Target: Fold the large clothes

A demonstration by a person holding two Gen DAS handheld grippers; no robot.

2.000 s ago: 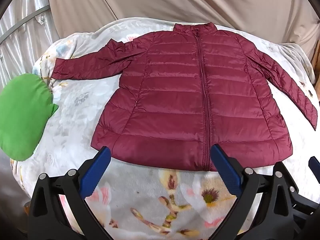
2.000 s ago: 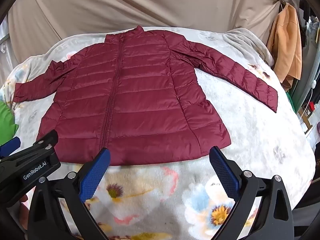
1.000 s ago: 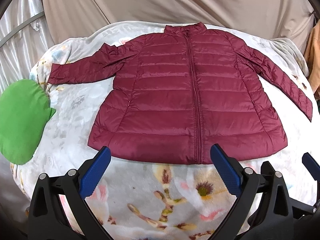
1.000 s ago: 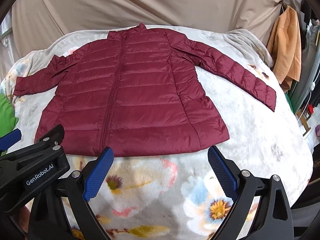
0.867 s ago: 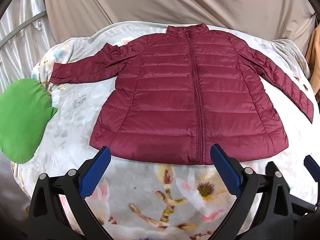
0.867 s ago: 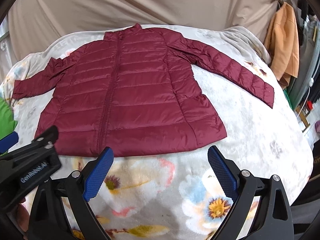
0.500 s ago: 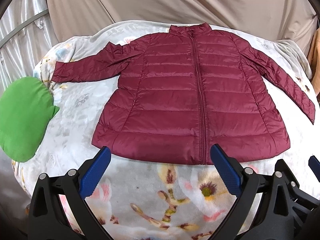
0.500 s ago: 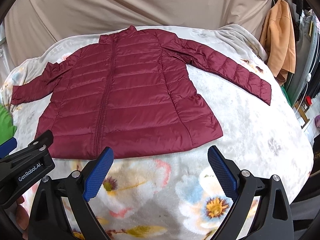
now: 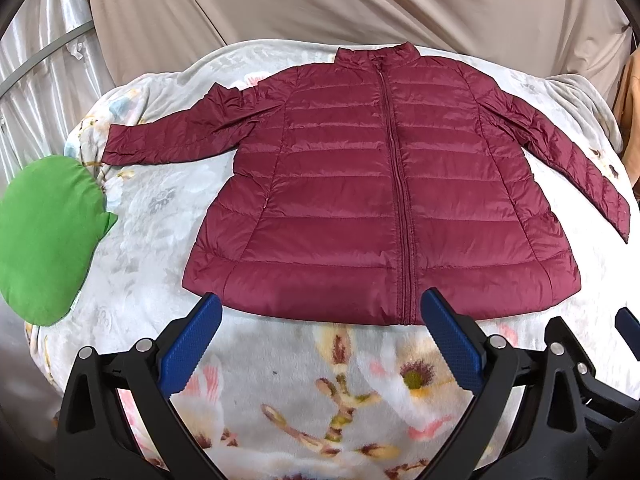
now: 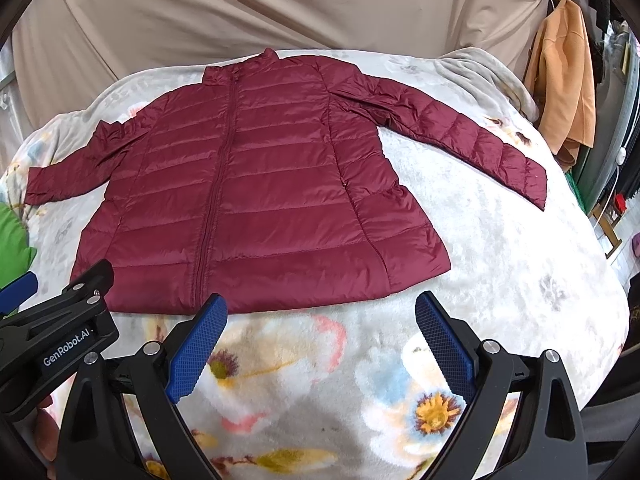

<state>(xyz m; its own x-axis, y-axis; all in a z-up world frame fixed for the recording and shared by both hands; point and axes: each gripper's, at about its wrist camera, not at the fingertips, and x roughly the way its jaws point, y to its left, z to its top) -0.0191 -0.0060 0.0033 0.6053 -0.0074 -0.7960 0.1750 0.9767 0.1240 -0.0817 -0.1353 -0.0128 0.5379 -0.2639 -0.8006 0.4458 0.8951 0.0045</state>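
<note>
A maroon quilted puffer jacket lies flat and zipped on the floral blanket, collar at the far side, both sleeves spread out. It also shows in the right wrist view. My left gripper is open and empty, just short of the jacket's near hem. My right gripper is open and empty, by the hem's right half. The left gripper's body shows at the lower left of the right wrist view.
A green cushion lies at the blanket's left edge. A beige sheet hangs behind the bed. An orange coat hangs at the far right. Bare blanket lies right of the jacket.
Both grippers drifted slightly sideways over the near hem; the jacket shifts a little in each view. Nothing was gripped and the jacket lies as before.
</note>
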